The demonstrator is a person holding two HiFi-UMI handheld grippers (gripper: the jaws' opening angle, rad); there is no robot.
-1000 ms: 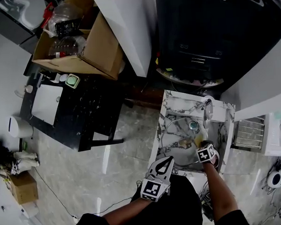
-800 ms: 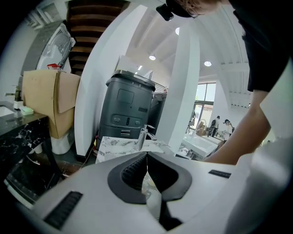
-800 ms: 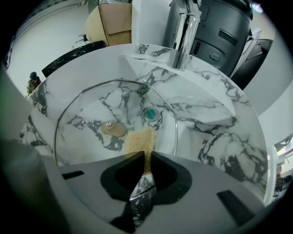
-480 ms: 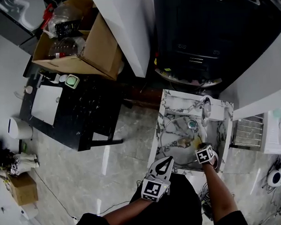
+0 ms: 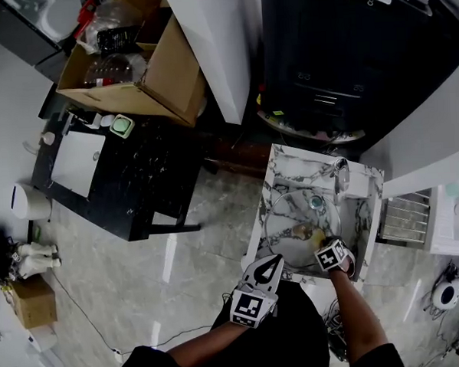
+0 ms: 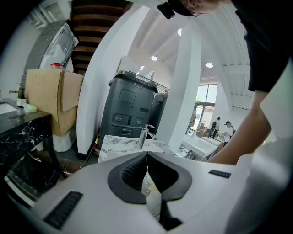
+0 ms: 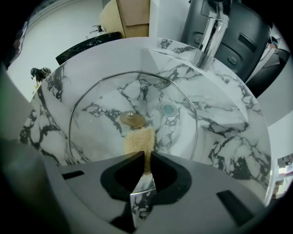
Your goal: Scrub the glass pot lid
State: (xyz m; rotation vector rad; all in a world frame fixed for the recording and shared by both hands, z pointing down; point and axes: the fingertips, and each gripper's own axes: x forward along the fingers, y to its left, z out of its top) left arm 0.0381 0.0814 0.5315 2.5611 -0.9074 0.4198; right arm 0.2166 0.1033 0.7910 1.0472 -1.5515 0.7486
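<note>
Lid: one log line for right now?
right gripper shut on sponge | sponge on lid | lid in sink | left gripper shut, empty

The white left tool (image 5: pixel 273 261) and right tool (image 5: pixel 321 241) carry black-and-white marker cubes (image 5: pixel 249 307); the person wears black.

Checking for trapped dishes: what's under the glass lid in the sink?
Through the glass lid, only the marble sink and its drain show. The sponge in the right gripper hides one patch.

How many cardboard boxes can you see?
2. The big open box is at the top left of the head view. The small box is low at the left edge. More could be hidden out of sight.
</note>
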